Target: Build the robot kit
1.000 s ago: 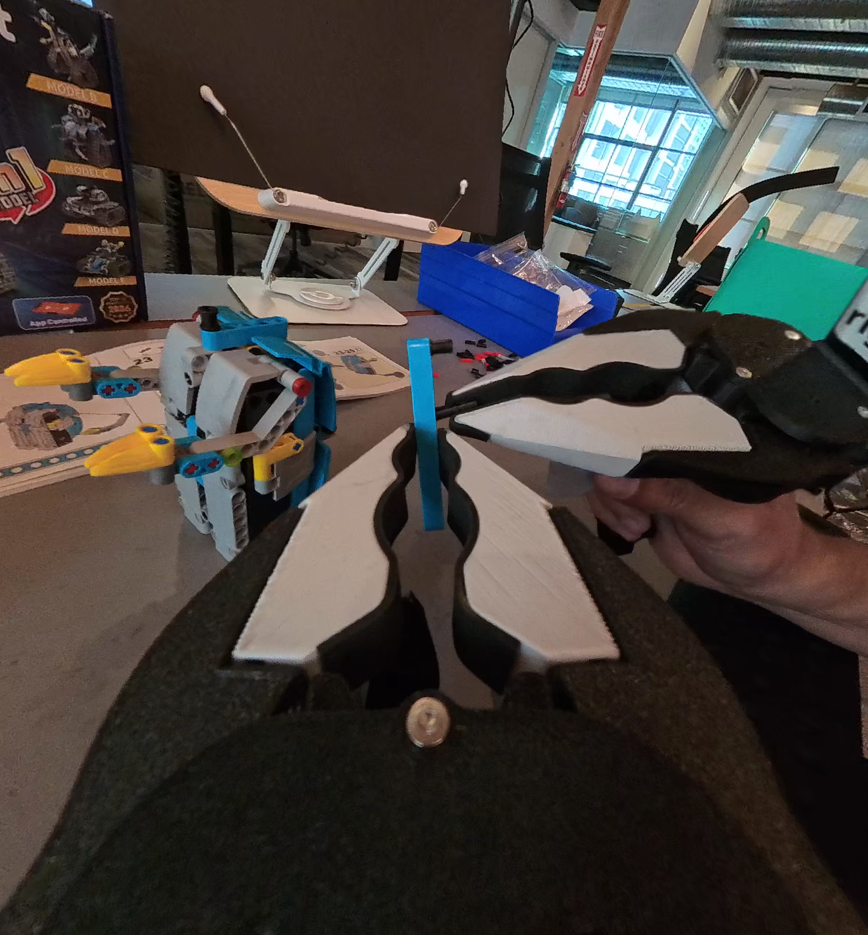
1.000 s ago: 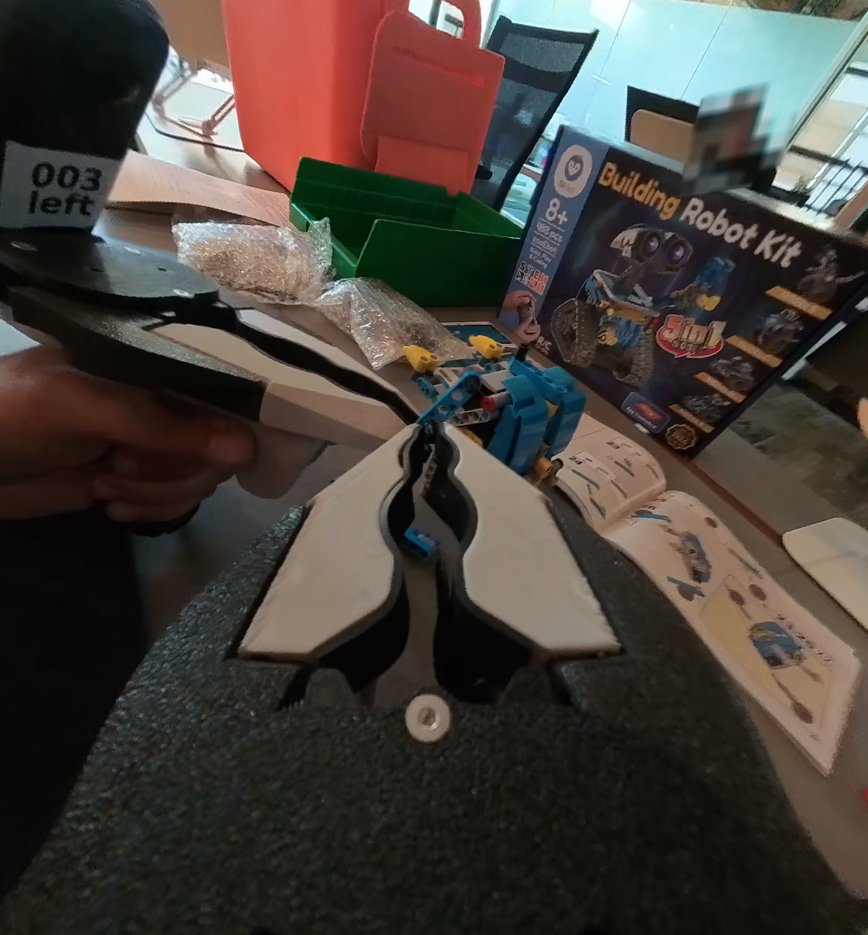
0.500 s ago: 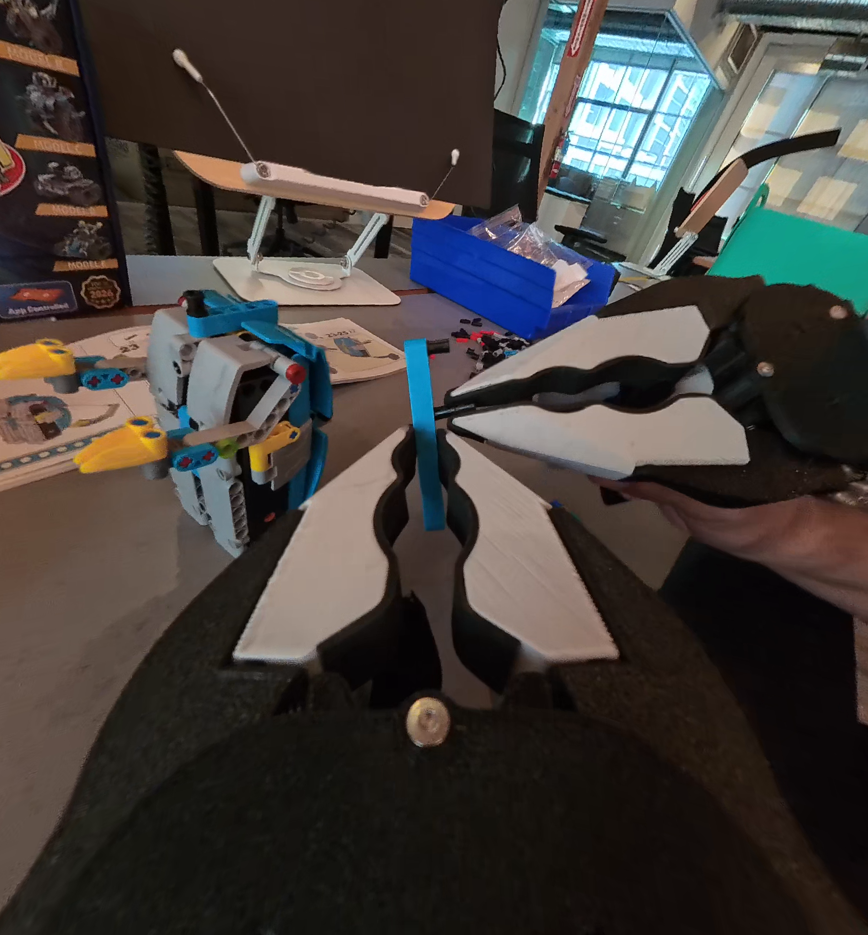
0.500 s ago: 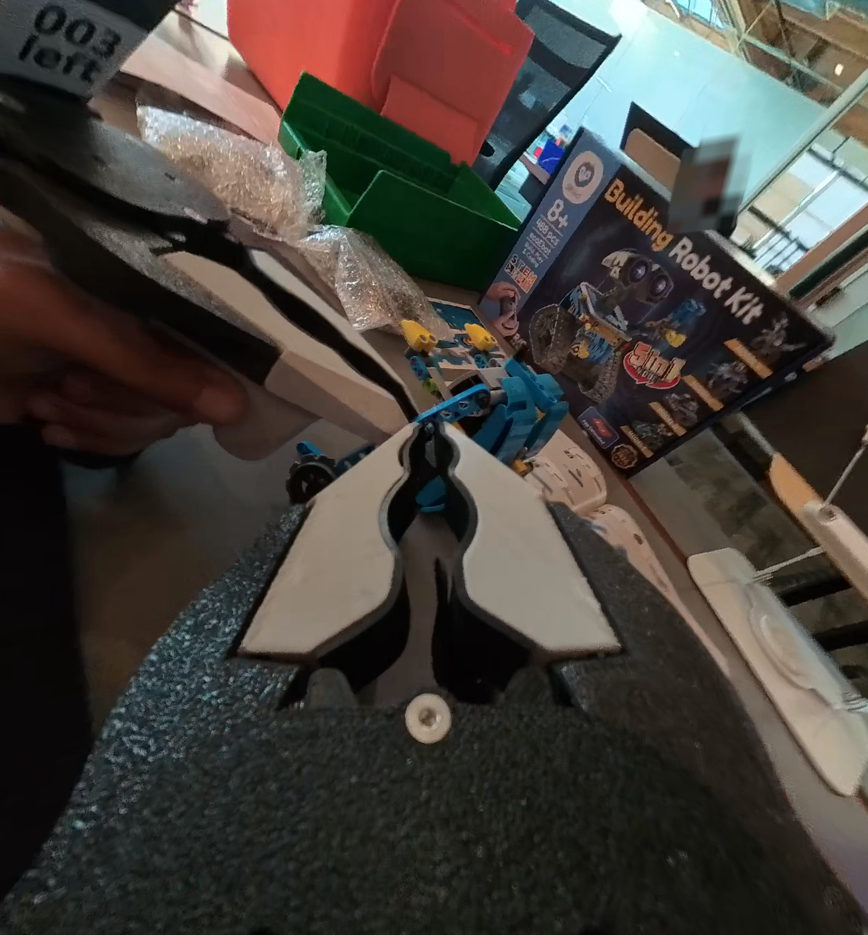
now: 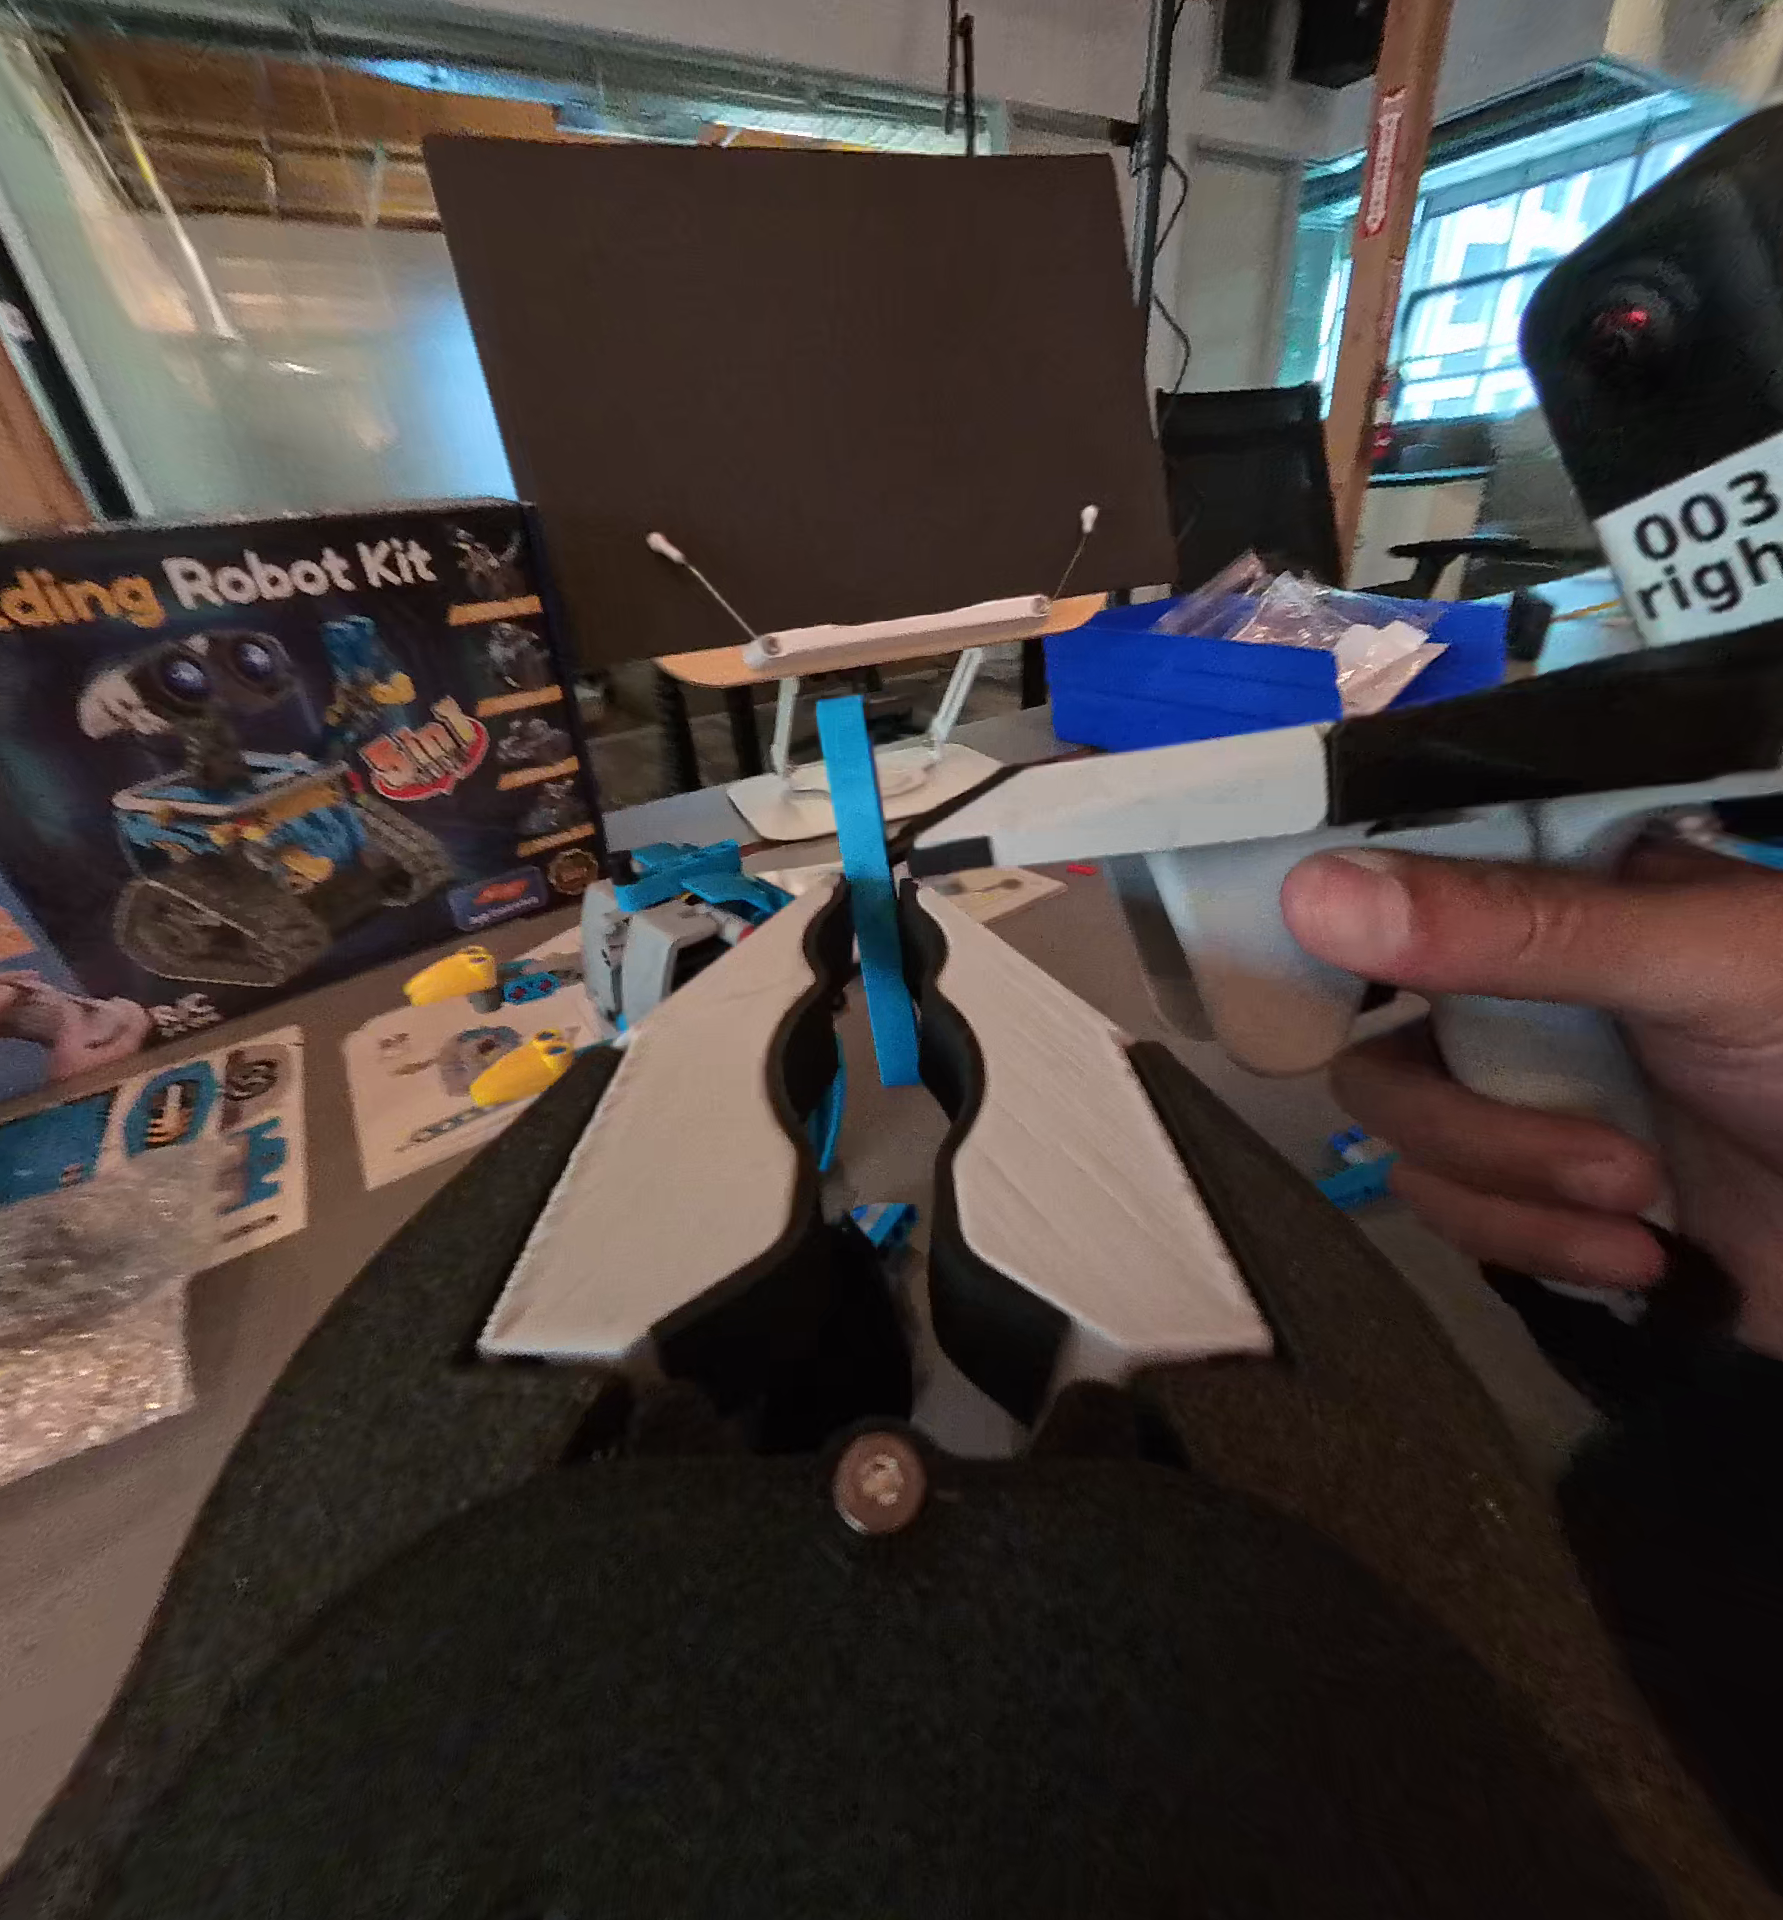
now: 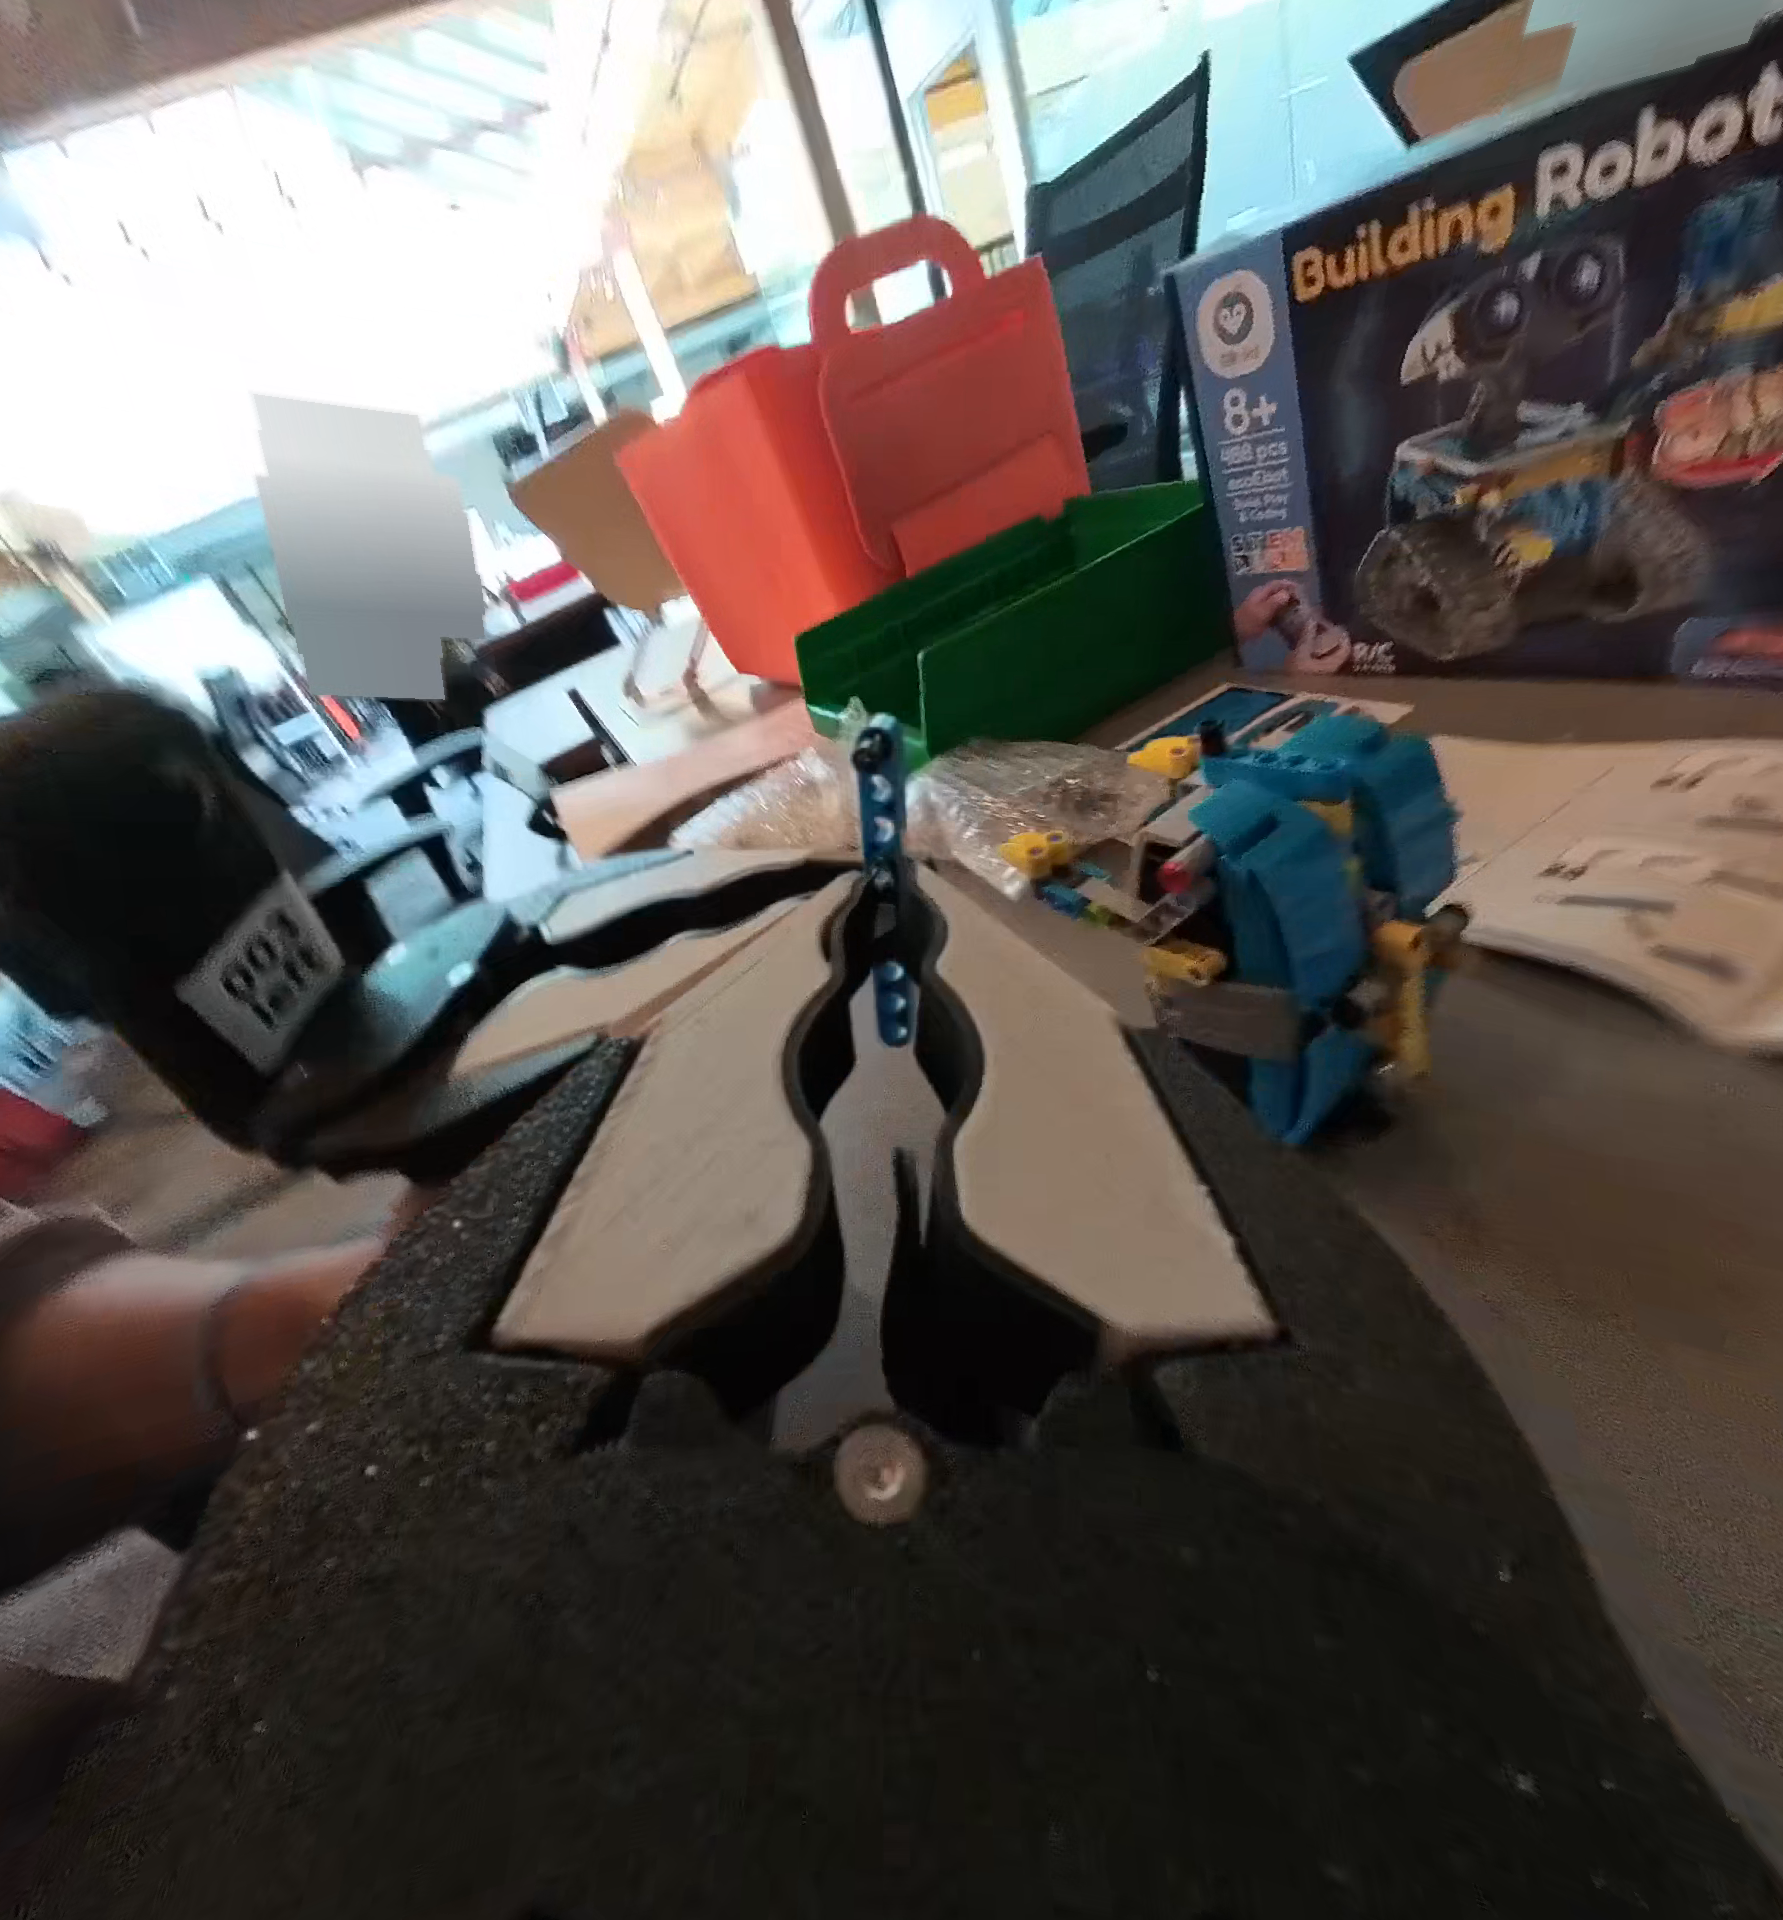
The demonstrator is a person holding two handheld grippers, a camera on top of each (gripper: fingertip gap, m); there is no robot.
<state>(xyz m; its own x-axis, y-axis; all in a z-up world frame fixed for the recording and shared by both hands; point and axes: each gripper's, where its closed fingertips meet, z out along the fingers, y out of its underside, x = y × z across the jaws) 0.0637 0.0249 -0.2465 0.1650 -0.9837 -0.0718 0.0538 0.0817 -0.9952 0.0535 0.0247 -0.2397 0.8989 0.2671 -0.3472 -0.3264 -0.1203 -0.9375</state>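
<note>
Between left claw (image 5: 874, 906) tips, blue beam (image 5: 863, 883) stands upright, right claw (image 6: 892, 894) gripping it.

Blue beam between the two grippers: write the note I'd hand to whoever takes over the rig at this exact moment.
Left gripper: shut on the blue beam, held upright with a slight tilt above the table.
Right gripper: jaws closed, tips against the beam's side near its middle. Whether a small part sits between them cannot be made out.
The half-built robot model stands on the table beyond the grippers, apart from the beam.
The instruction booklet lies open beside the model, with the kit box behind.
Loose blue pieces lie on the table under the right gripper.
</note>
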